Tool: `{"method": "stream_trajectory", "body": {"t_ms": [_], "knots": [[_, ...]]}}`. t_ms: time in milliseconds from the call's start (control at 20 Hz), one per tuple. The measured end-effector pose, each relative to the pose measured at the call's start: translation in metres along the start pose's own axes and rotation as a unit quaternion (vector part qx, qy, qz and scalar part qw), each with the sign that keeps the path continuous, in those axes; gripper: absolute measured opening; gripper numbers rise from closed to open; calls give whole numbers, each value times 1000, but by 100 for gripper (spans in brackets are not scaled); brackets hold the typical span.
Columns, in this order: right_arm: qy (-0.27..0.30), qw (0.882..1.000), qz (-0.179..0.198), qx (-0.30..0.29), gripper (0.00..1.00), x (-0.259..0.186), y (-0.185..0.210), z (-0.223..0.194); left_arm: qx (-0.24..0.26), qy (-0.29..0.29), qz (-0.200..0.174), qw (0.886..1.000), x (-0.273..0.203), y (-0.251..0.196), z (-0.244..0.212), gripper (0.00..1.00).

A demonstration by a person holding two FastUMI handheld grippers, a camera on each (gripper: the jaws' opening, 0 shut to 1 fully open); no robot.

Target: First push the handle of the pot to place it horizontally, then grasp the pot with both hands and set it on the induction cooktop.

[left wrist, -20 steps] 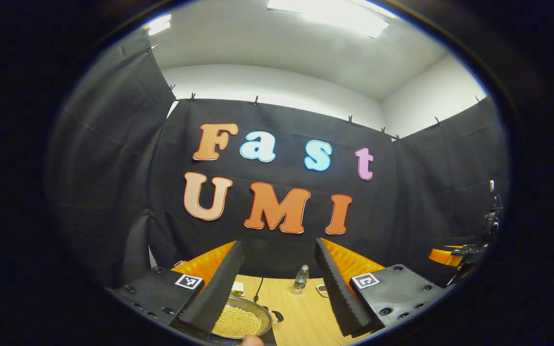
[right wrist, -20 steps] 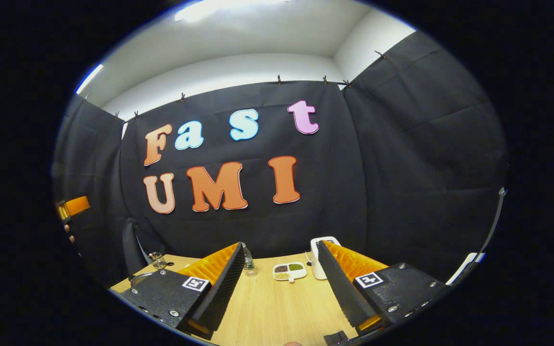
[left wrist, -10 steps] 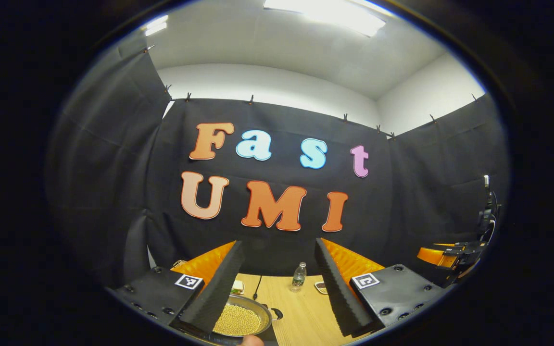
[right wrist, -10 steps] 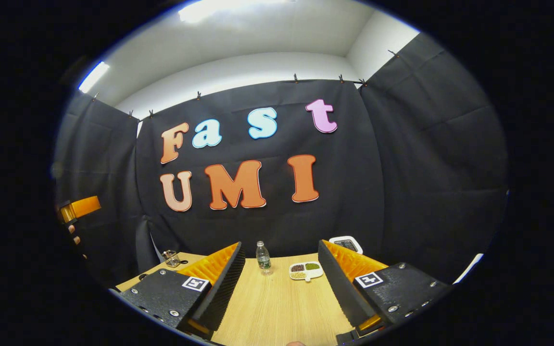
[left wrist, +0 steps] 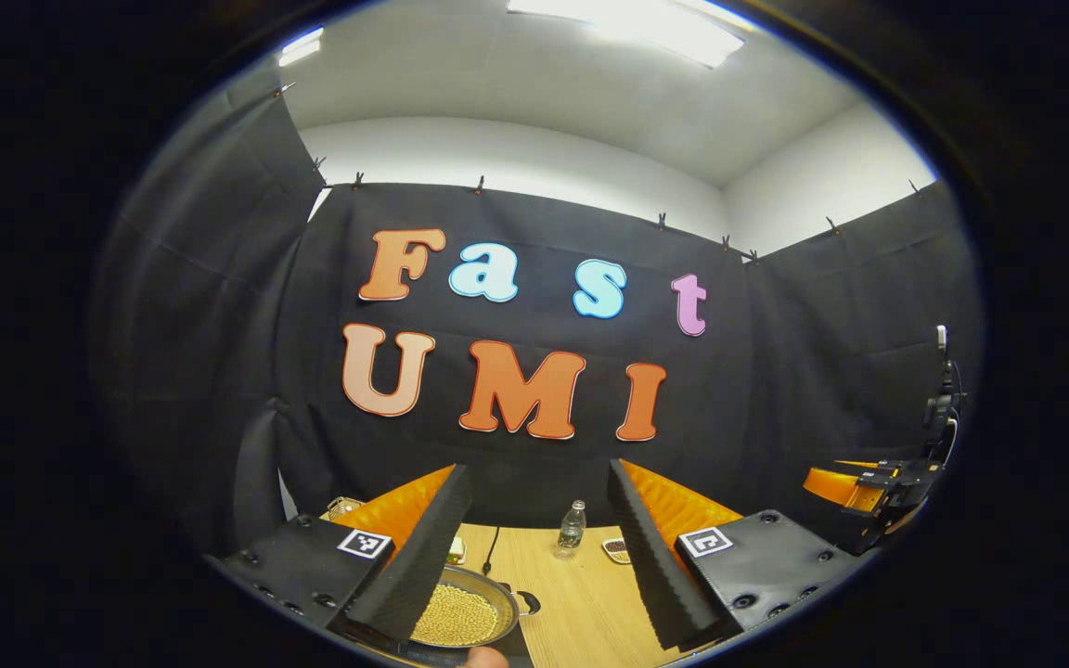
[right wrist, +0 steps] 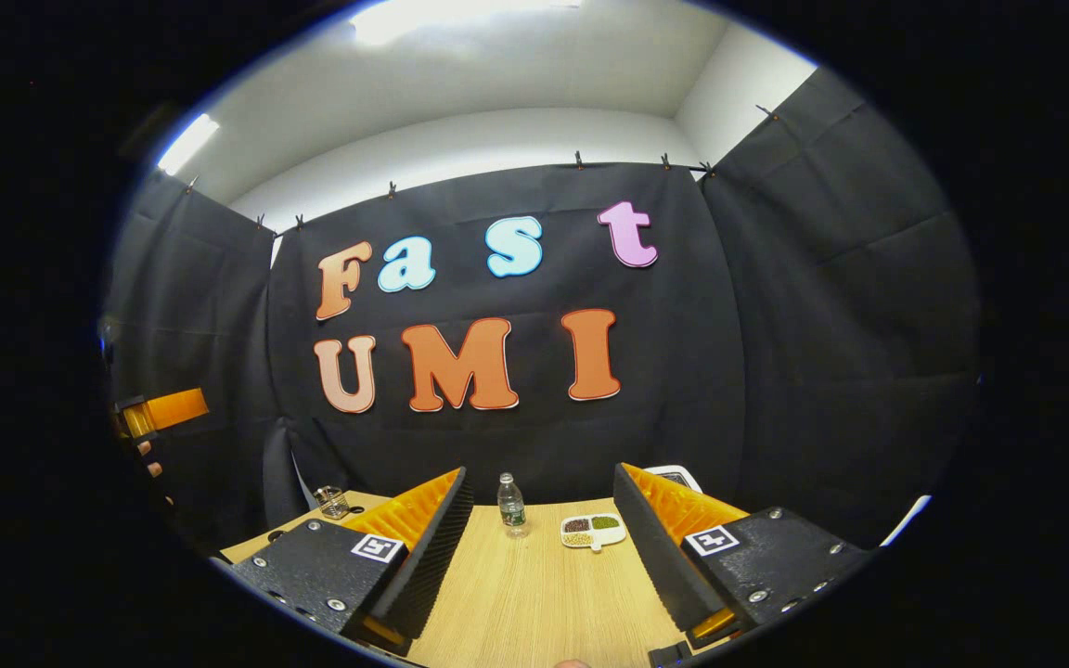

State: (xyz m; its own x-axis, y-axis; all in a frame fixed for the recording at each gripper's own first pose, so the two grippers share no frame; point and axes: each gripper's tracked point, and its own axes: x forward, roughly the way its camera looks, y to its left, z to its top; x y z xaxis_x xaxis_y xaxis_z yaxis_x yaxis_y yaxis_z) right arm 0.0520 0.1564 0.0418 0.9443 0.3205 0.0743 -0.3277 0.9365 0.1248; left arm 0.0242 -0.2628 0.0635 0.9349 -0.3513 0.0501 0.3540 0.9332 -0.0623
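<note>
Where the left gripper view looks out, left gripper point(left wrist: 539, 557) spread, empty, raised over pot point(left wrist: 460, 617) of beans on table point(left wrist: 581, 603); right gripper view: right gripper point(right wrist: 539, 557) likewise parted, empty, presumably readying approach

— What colour is the table point(right wrist: 534, 594)?
— Pale wood with fine straight grain.
— And the pot point(left wrist: 474, 608)?
— Silvery metal with a dark handle, full of yellow grains.
— The small divided dish point(right wrist: 593, 530)?
— White, holding dark brown, green and tan portions.
— The bottle point(right wrist: 511, 506)?
— Clear, white cap, darker label band.
— The booth wall point(right wrist: 776, 325)?
— Black cloth; above it, a white ceiling.
</note>
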Motion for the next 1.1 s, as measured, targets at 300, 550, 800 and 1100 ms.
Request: {"method": "stream_trajectory", "body": {"t_ms": [300,550,800,1100], "knots": [[5,1000,3,6,95,-1,1,-2,9,5,6,1000,3,1,-5,97],[8,1000,0,12,95,2,-6,-5,10,6,8,1000,4,0,-6,97],[8,1000,0,15,95,5,-8,-7,16,9,4,1000,7,-6,-8,97],[12,1000,0,18,95,8,-13,-13,19,12,2,1000,11,-11,-11,97]]}}
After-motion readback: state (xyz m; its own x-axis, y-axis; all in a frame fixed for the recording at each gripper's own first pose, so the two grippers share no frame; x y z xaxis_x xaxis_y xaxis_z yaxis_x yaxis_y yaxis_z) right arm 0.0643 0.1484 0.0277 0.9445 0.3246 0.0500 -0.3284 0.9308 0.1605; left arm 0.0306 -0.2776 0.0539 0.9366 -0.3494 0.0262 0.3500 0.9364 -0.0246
